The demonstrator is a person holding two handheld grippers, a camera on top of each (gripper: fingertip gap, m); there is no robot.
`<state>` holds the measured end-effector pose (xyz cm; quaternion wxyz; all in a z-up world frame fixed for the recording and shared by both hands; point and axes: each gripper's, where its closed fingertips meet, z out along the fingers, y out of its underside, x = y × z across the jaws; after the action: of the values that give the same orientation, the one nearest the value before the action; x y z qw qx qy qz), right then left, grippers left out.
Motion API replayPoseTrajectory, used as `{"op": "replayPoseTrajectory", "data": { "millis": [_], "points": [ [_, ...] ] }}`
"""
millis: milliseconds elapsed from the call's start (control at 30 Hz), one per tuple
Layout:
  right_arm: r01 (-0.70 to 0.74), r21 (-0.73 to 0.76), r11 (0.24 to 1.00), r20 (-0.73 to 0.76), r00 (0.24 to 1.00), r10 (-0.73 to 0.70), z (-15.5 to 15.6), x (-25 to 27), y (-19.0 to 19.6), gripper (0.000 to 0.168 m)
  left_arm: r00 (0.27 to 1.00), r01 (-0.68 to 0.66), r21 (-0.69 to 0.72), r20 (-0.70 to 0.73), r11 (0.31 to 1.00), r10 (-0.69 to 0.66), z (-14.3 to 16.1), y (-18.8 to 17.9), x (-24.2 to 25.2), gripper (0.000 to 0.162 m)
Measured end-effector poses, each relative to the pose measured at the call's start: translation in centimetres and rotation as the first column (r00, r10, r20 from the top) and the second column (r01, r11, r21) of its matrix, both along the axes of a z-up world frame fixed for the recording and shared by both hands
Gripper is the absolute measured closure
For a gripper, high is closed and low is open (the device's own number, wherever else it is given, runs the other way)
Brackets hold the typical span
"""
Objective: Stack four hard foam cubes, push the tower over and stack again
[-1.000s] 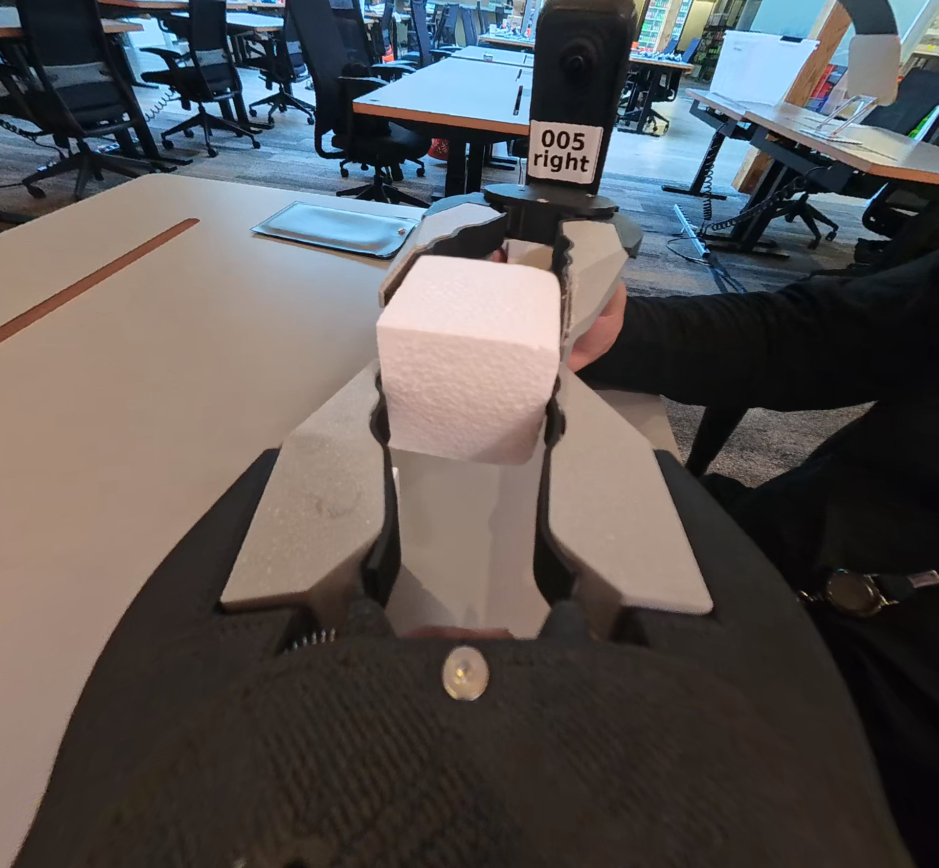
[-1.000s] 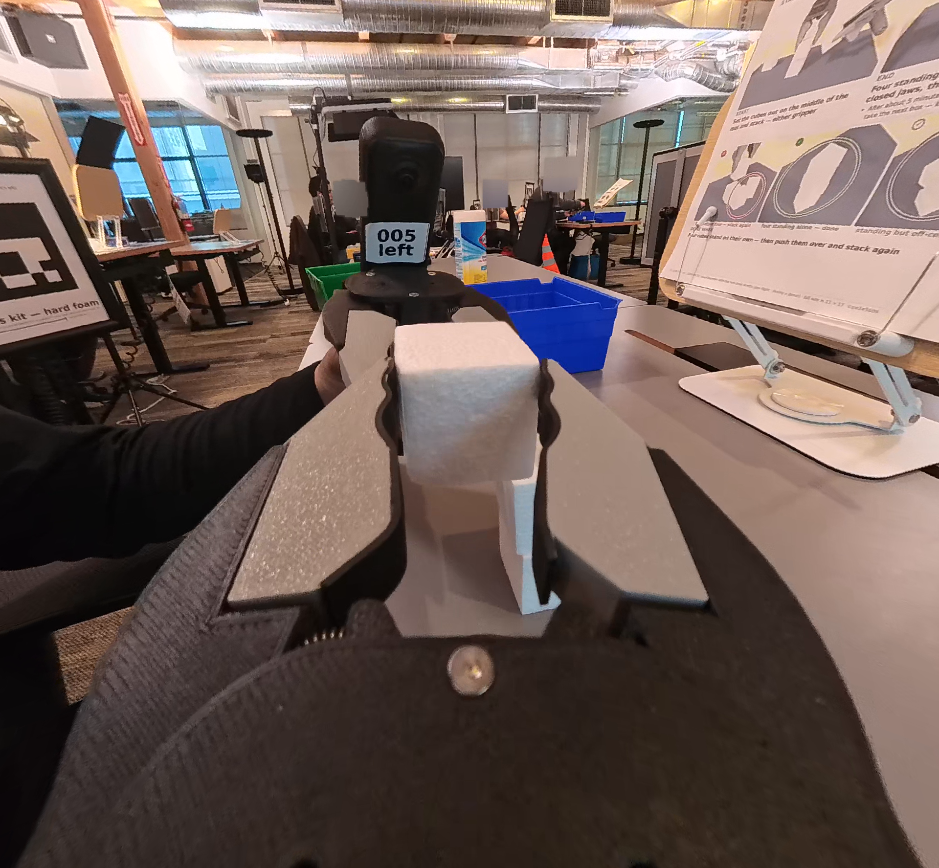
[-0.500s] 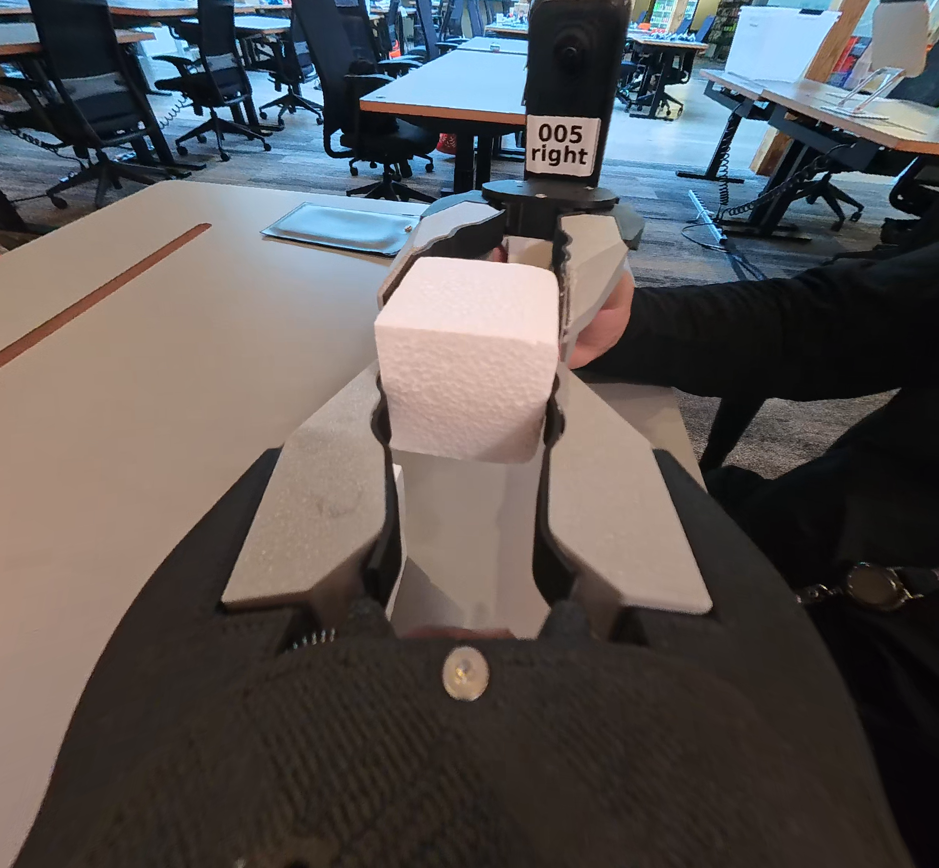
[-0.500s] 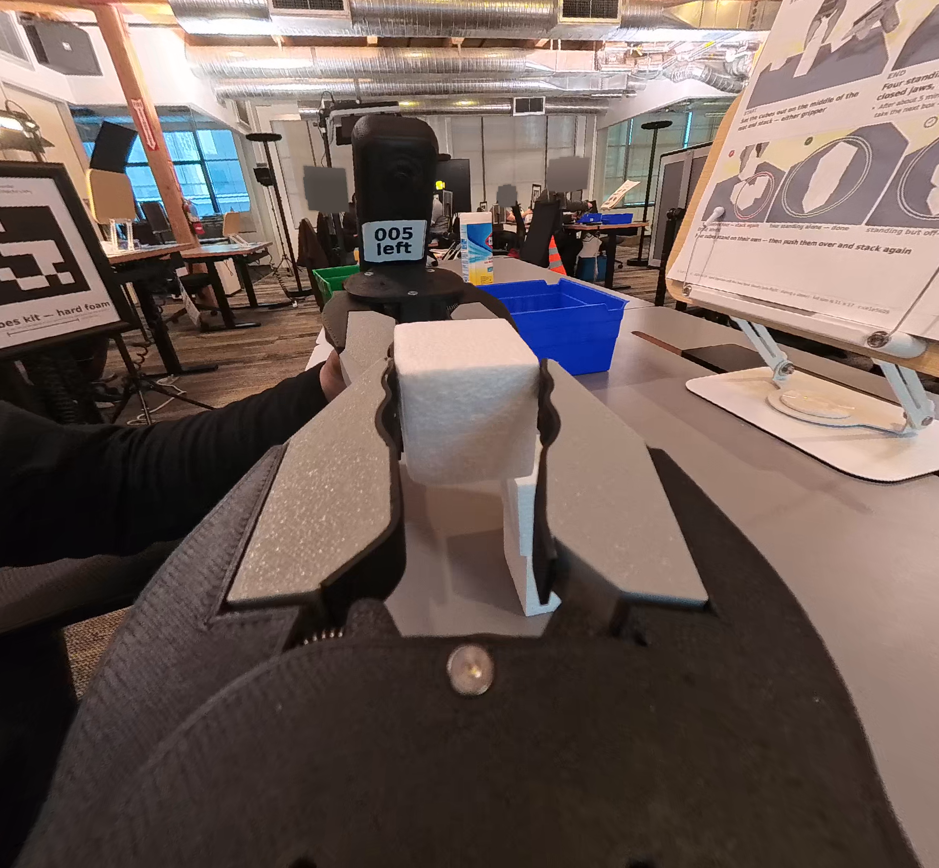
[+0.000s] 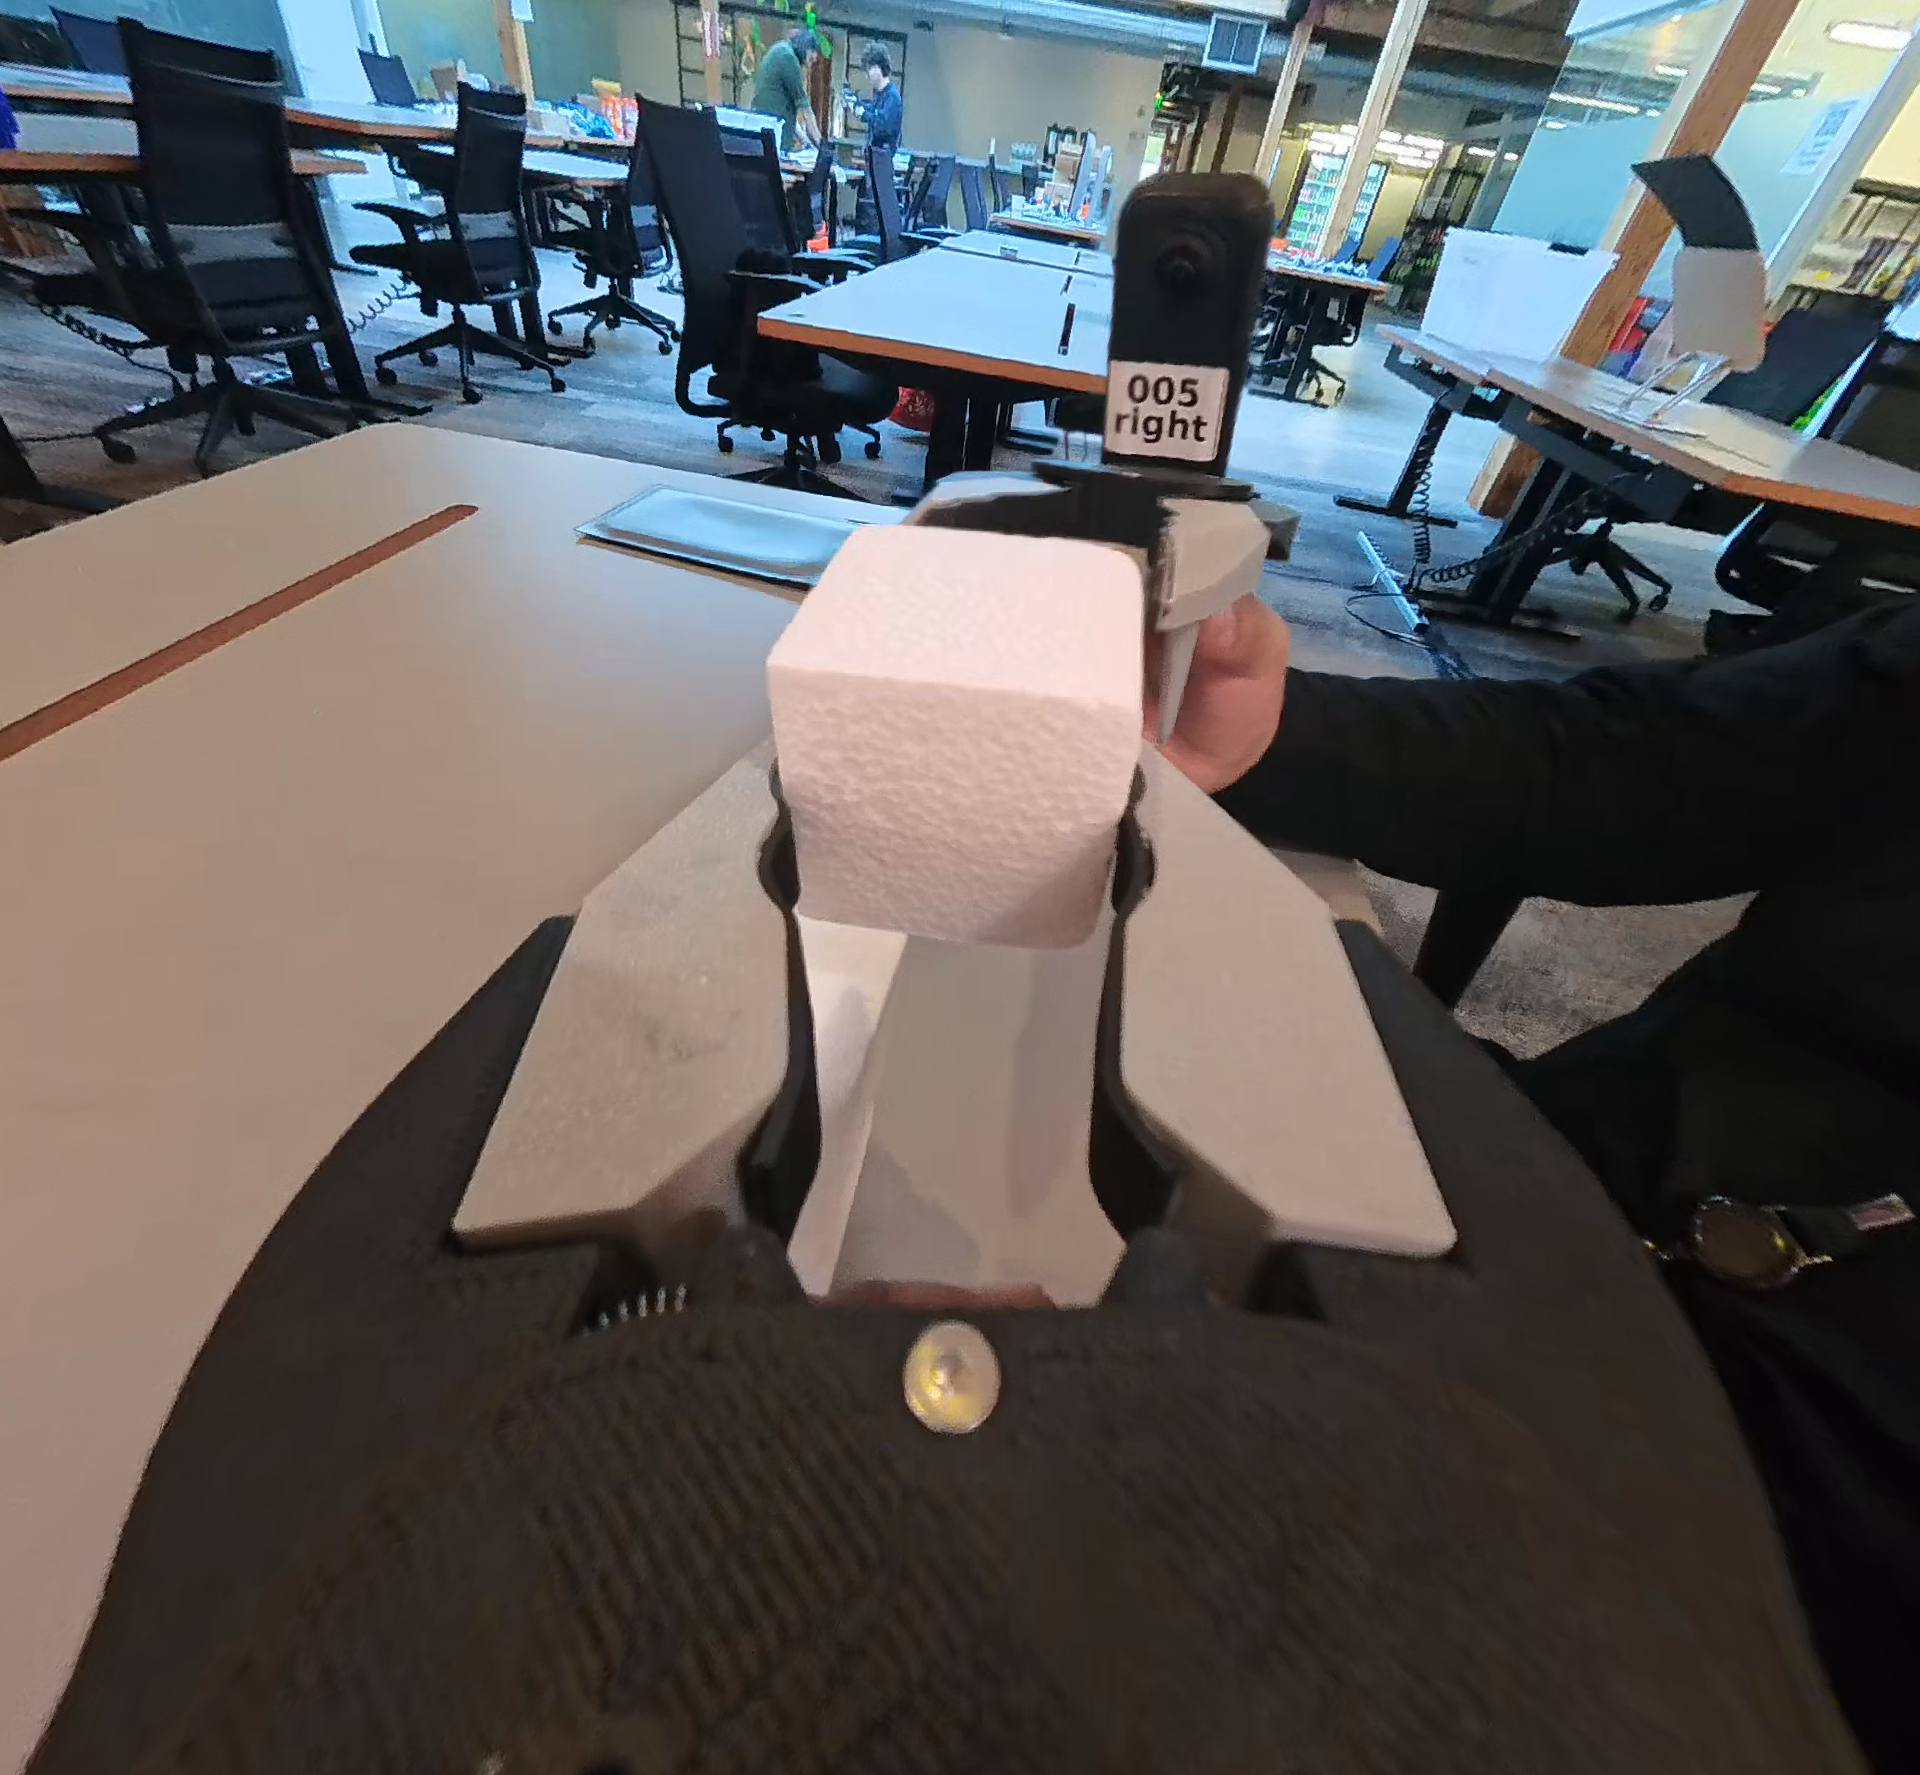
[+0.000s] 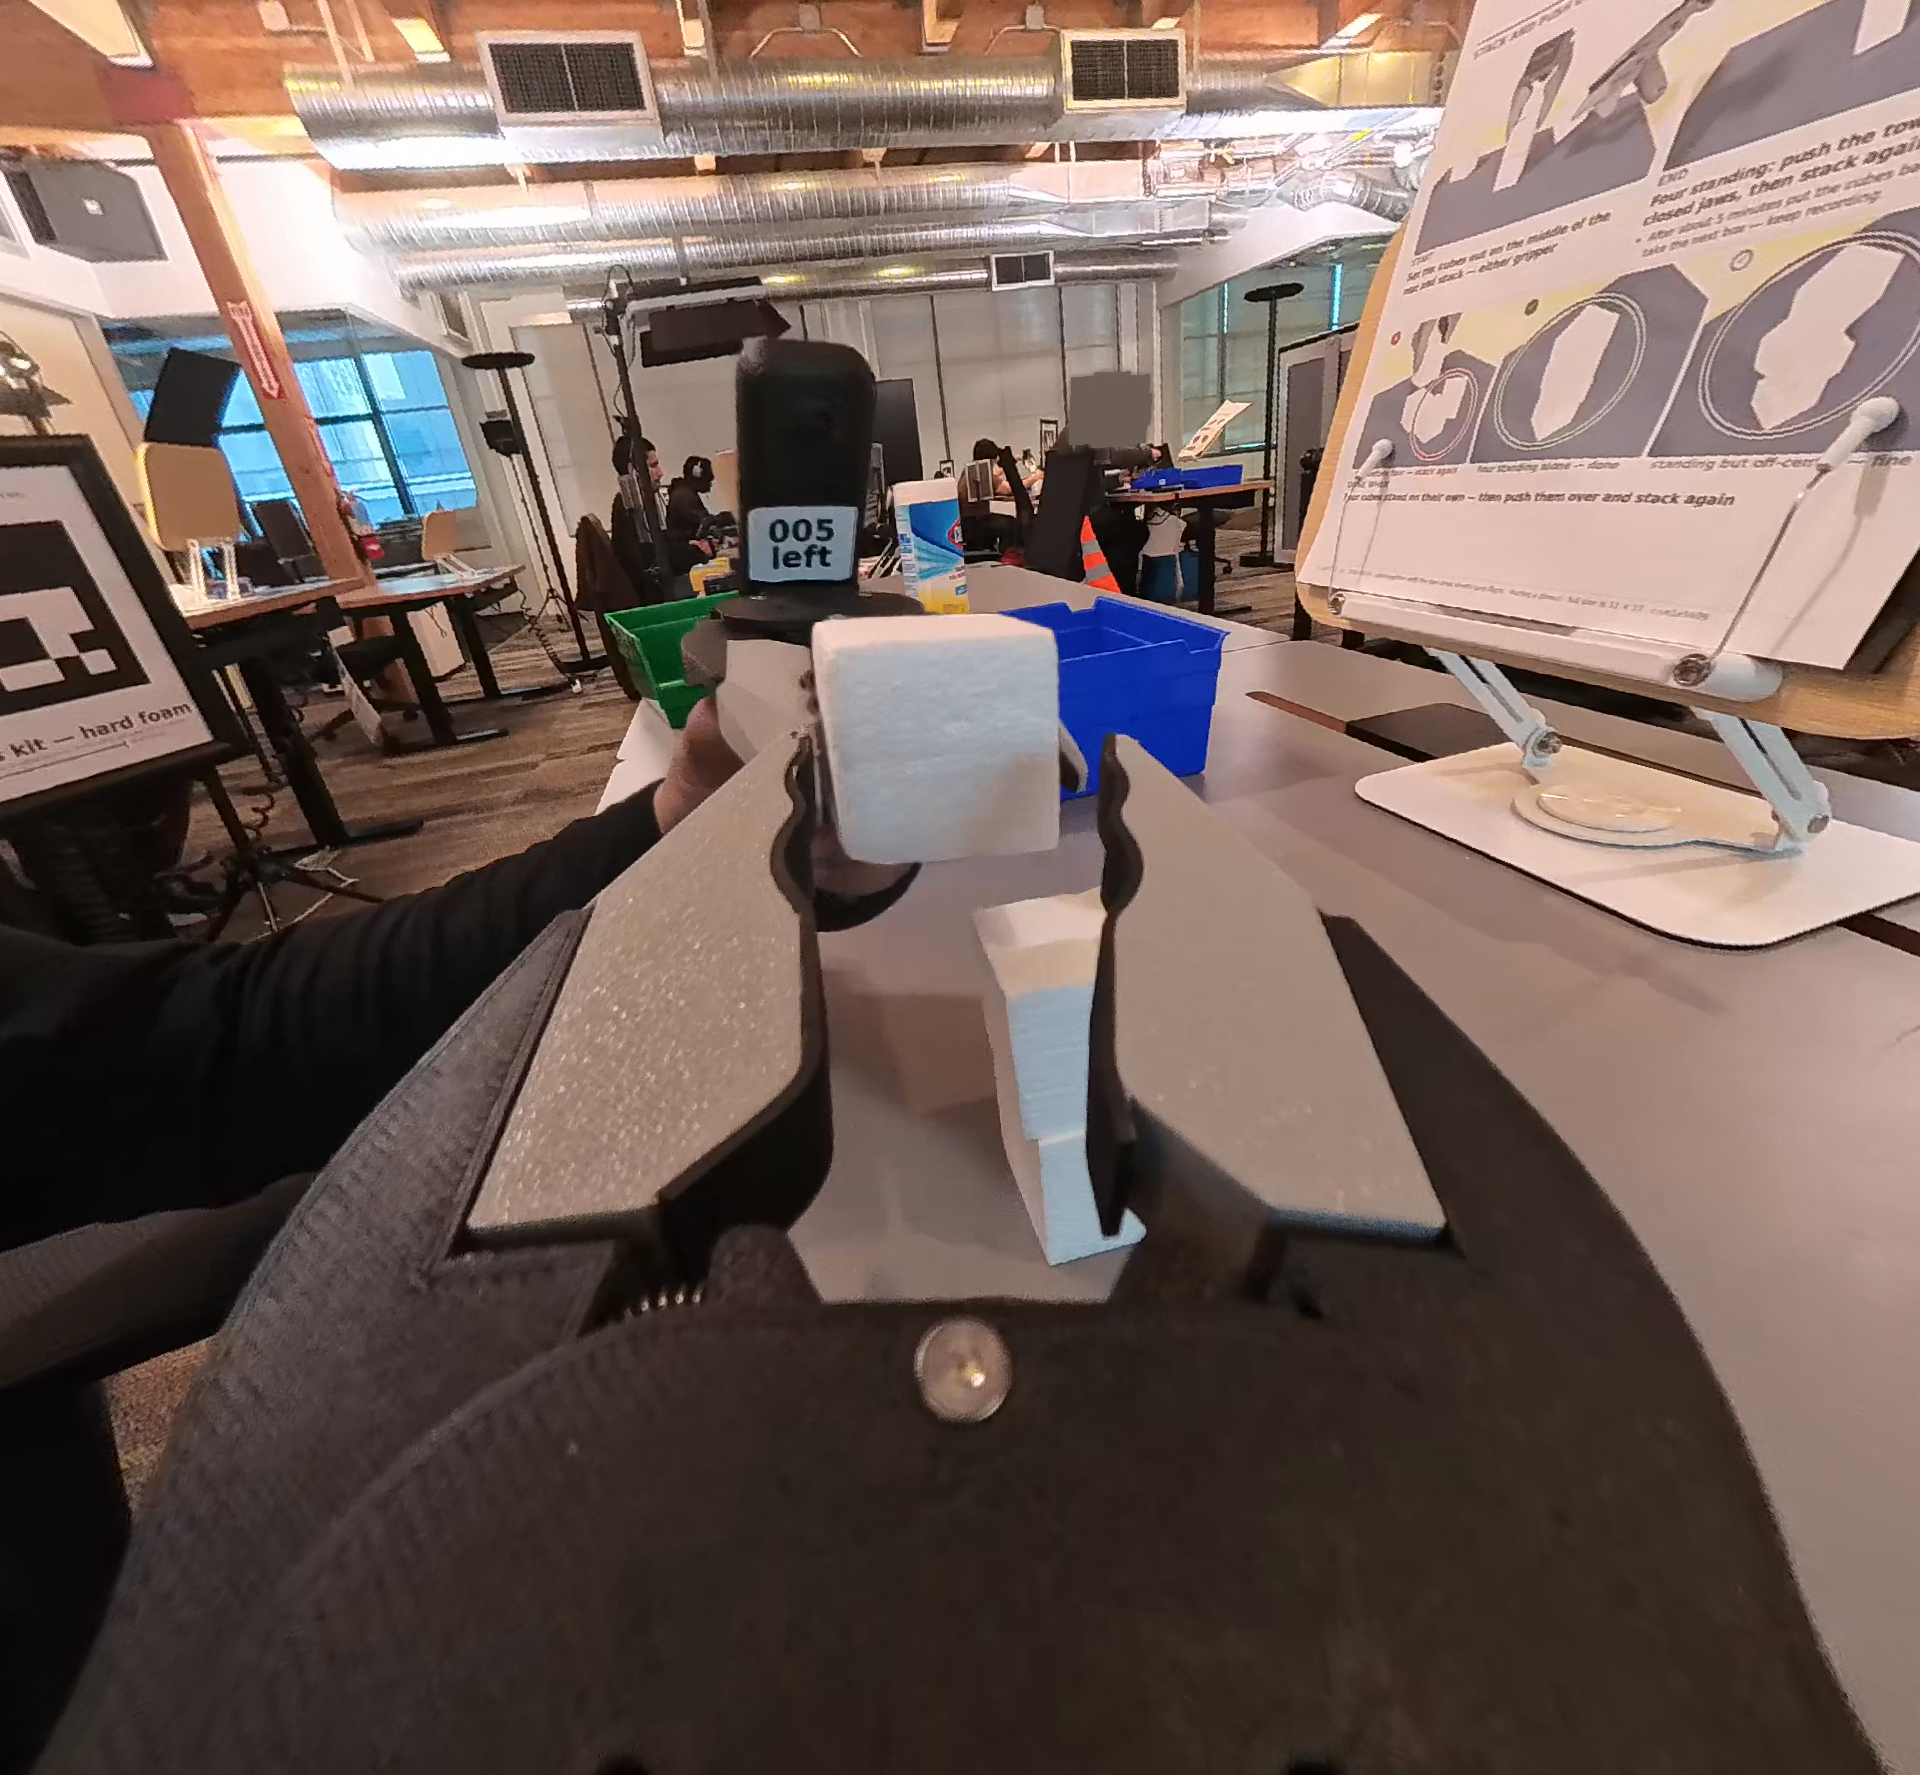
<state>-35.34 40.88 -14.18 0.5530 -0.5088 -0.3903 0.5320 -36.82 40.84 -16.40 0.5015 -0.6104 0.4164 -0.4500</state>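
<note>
Up close in the left wrist view, the left gripper has a white foam cube pinched between its grey fingers, which press against both side faces. The cube is held up off the pale table. Below it, between the fingers, a sliver of another white block shows, though how many cubes sit there cannot be told from this angle. Beyond the cube stands the right gripper in a hand, facing this way.

Turning to the right wrist view, the right gripper has its fingers spread wider than the foam cube; a clear gap shows on the right side, and on the left it is hard to say whether the finger touches the foam. So it grips nothing. The cube is carried by the left gripper opposite. Lower down, partly behind the right finger, a stack of white foam stands on the grey table, its edges slightly stepped. A blue bin and a document stand sit farther back.

The risk, as I judge it, is that the held cube is not over the stepped stack; lowered off-centre it could tip the pile, and the open right fingers beside the stack could knock it
</note>
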Motion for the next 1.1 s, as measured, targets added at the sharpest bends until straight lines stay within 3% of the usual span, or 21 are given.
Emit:
{"op": "replayPoseTrajectory", "data": {
  "millis": [433, 633, 1100],
  "points": [
    [-0.01, -0.007, 1.0, 0.021, 1.0, 0.011, -0.5, -0.4, -0.1, 0.117, 0.998, 0.04, -0.051, 0.043, 0.998, -0.037, -1.2, 2.5, -1.7, 0.104],
    [-0.014, -0.006, 1.0, 0.017, 1.0, 0.014, -0.4, -0.4, -0.2, 0.117, 0.998, -0.012, -0.004, -0.066, 1.0, 0.012, -2.7, 3.0, -1.1, 0.104],
    [-0.015, -0.01, 1.0, 0.024, 1.0, 0.015, -0.6, -0.4, -0.2, 0.118, 0.997, -0.01, -0.005, -0.071, 1.0, 0.01, -2.9, 2.8, -0.9, 0.104]
  ]
}}
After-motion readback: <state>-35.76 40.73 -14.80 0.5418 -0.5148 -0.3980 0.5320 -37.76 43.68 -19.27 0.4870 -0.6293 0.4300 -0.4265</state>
